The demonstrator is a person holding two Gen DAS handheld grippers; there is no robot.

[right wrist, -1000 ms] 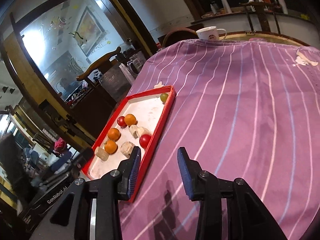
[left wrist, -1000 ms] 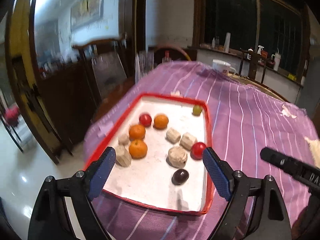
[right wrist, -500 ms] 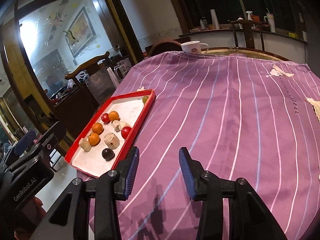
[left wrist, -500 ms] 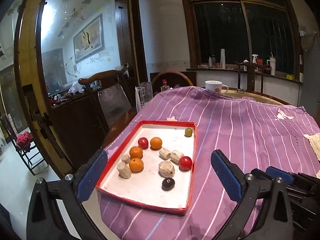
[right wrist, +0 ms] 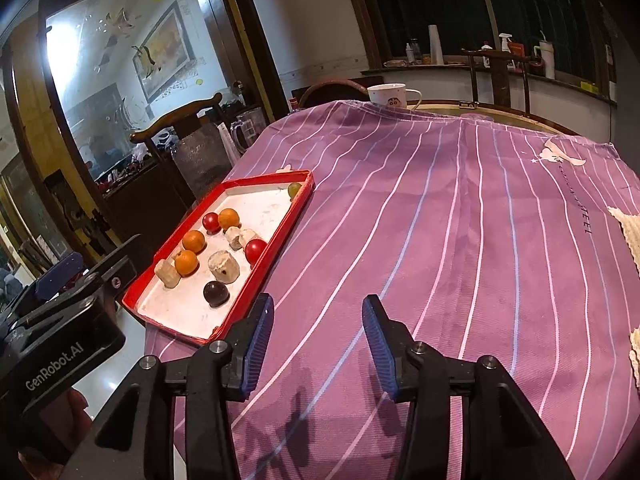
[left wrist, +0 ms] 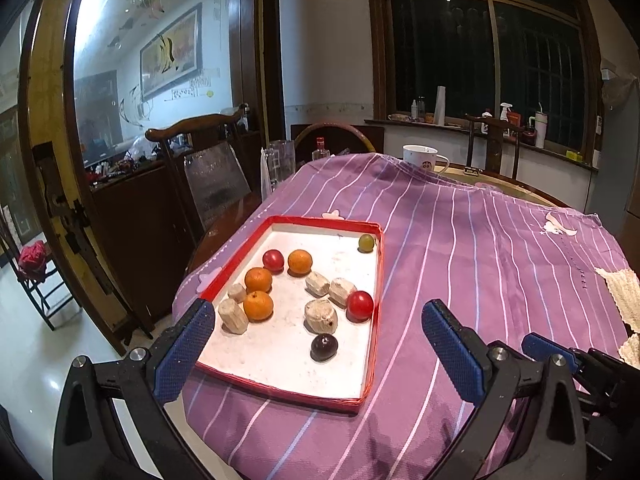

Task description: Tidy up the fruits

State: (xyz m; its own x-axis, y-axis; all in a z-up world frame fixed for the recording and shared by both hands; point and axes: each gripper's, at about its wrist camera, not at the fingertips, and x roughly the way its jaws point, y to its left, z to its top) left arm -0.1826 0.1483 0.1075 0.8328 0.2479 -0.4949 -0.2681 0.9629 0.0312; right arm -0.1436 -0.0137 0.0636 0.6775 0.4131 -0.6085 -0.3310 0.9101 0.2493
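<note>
Now red tray [left wrist: 379, 292] of fruit ahead of wide-spread empty left tongs [left wrist: 318, 344]; right tongs [right wrist: 318, 344] parting, empty, tray leftward.

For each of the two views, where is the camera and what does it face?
Left wrist: behind the open left claw, facing the red tray of fruit; the right claw's tip shows at right.
Right wrist: behind the right claw, empty, jaws just opening, over the purple cloth; the left claw's body shows at left.
Shared: the tray, the white mug.
</note>
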